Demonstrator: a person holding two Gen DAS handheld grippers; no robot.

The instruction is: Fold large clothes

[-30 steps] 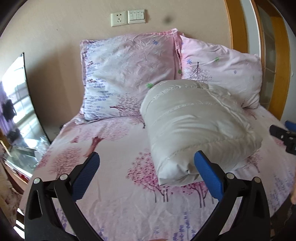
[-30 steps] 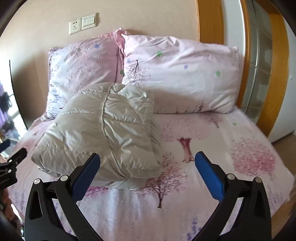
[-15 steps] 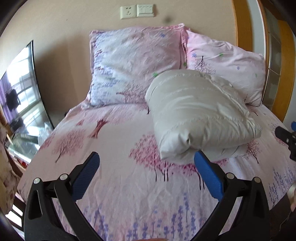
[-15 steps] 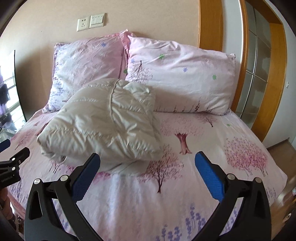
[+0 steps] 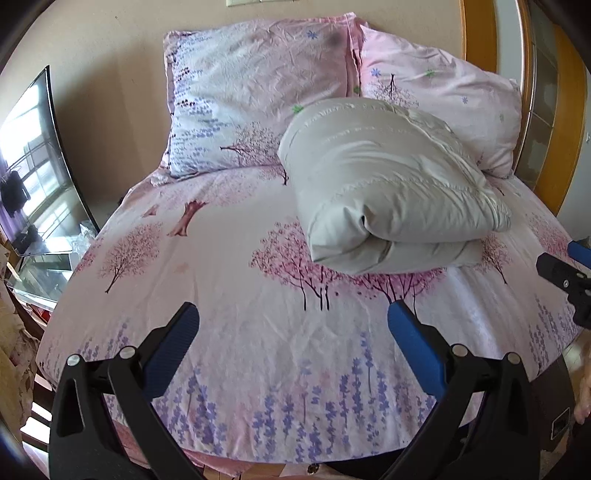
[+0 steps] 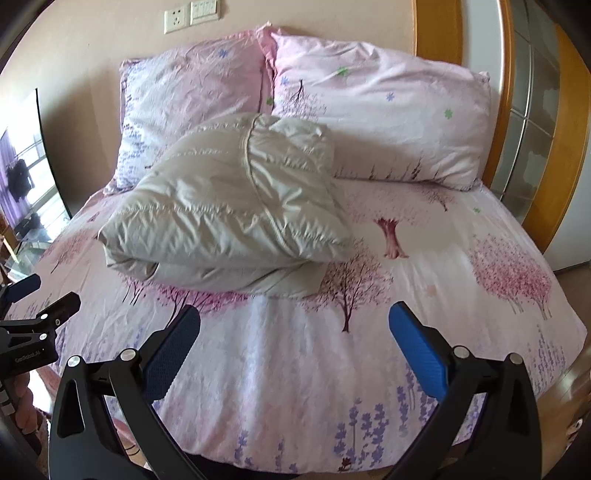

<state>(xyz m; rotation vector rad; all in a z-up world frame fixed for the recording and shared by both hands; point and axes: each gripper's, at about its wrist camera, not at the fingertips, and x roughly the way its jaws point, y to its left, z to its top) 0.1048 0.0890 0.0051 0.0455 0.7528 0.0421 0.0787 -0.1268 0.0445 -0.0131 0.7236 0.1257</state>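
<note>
While both grippers hang over the near edge of the bed, neither one holds anything. At the bottom of the left wrist view, the left gripper [image 5: 293, 326] has its blue pads [image 5: 173, 345] spread wide, with only bedsheet [image 5: 236, 295] showing in the gap. At the bottom of the right wrist view, the right gripper [image 6: 294, 326] stands released the same way, its pads [image 6: 415, 354] far apart over the lavender print. Each tool also shows in the other's view: the right one pokes in at the right edge of the left view, the left one at the lower left edge of the right view, gripped by a hand [image 6: 22, 402].

Past the pads, the sheet runs pink and white with printed trees. On it, well apart from both grippers, lies the jacket [image 5: 384, 192], a pale grey puffer folded into a thick bundle. It sits in the centre right of the left view and the centre left of the right view [image 6: 229, 210], its doubled fold facing the cameras.

Behind the jacket, two pink pillows [image 5: 258, 96] [image 6: 380, 114] lean against the beige wall [image 5: 110, 85]; the jacket's far end reaches the right-hand one. A mirror [image 5: 33, 162] stands at the left edge. A socket and switch plate [image 6: 192, 14] sit on the wall at the top of the right view, and a wooden frame [image 6: 532, 206] curves down the right side.
</note>
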